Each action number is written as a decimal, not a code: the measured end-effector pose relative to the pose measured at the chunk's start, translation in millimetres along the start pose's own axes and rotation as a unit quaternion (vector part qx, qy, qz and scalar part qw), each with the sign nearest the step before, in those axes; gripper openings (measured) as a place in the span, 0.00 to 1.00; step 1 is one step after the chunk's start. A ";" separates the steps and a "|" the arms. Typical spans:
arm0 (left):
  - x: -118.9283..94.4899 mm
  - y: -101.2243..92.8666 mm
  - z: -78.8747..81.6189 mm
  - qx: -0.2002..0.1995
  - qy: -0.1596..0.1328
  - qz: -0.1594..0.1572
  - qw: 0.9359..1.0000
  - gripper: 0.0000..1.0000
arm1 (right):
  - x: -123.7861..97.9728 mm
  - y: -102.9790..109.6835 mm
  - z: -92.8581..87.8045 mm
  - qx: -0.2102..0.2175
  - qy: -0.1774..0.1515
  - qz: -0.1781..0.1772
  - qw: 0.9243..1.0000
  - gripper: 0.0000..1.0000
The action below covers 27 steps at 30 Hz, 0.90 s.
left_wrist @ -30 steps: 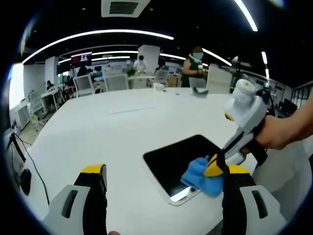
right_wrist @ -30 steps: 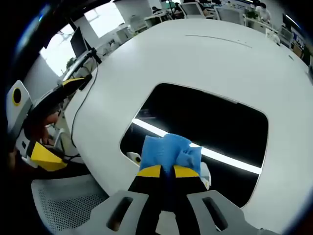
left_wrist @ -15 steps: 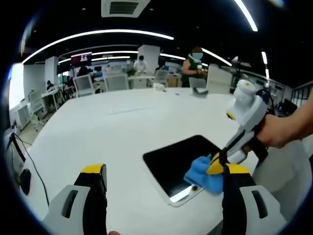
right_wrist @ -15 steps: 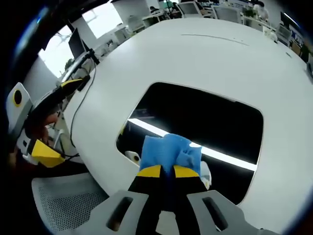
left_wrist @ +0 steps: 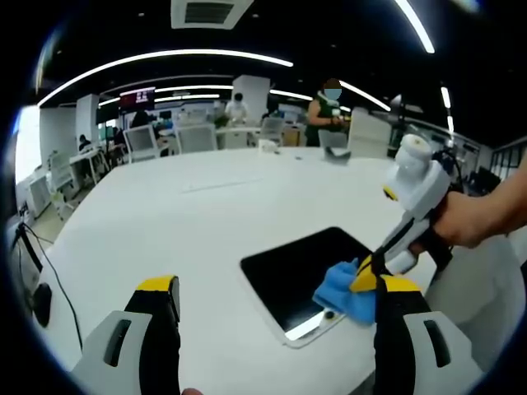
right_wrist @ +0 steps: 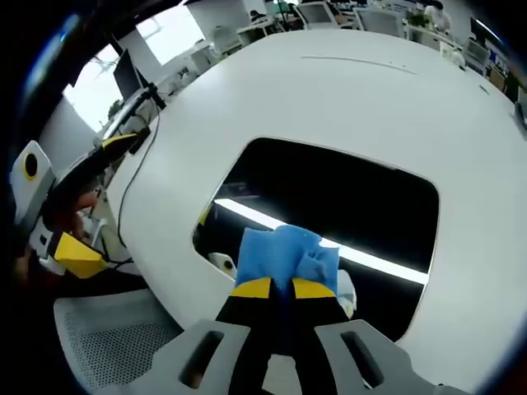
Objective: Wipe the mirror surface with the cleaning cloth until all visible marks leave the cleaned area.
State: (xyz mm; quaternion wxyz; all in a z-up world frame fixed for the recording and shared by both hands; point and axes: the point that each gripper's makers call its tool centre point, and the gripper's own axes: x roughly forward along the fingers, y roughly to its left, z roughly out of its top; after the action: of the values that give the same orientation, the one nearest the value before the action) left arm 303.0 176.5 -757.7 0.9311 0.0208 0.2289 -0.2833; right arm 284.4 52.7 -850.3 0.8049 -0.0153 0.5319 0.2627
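Note:
A dark rectangular mirror [right_wrist: 329, 202] [left_wrist: 300, 267] lies flat on the white table [left_wrist: 206, 214], near its edge. My right gripper [right_wrist: 280, 288] is shut on a blue cleaning cloth [right_wrist: 284, 255] and presses it onto the mirror's near end, where a bright light strip is reflected. In the left gripper view that same gripper [left_wrist: 366, 276] comes in from the right with a hand on it, the blue cleaning cloth [left_wrist: 342, 292] under its tips. My left gripper [left_wrist: 276, 292] is open over the table, apart from the mirror, with nothing between its fingers [left_wrist: 156, 300].
A white mesh chair [right_wrist: 115, 337] sits below the table edge. The white table [right_wrist: 370, 90] stretches far beyond the mirror. Office desks, chairs and standing people [left_wrist: 325, 111] fill the background. Cables [left_wrist: 33, 255] hang at the table's left side.
The right gripper with the cloth has slid slightly along the mirror's near end. The left gripper has stayed still.

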 end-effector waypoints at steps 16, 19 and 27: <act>1.3 -0.4 1.1 -0.002 -0.002 -0.001 1.000 0.99 | -0.4 -2.0 0.1 0.004 0.000 0.000 1.000 0.02; 1.2 -0.9 0.1 -0.002 -0.002 -0.002 1.000 0.99 | -1.0 -2.4 -0.8 0.000 0.003 -0.001 1.000 0.02; -0.2 0.8 1.3 0.006 -0.001 -0.003 1.000 0.99 | -0.5 -5.3 1.0 0.000 0.007 -0.002 1.000 0.02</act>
State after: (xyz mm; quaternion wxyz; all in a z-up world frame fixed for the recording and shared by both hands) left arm 303.8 177.1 -756.4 0.9303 0.0254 0.2260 -0.2877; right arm 287.5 48.2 -850.8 0.8017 -0.0178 0.5375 0.2609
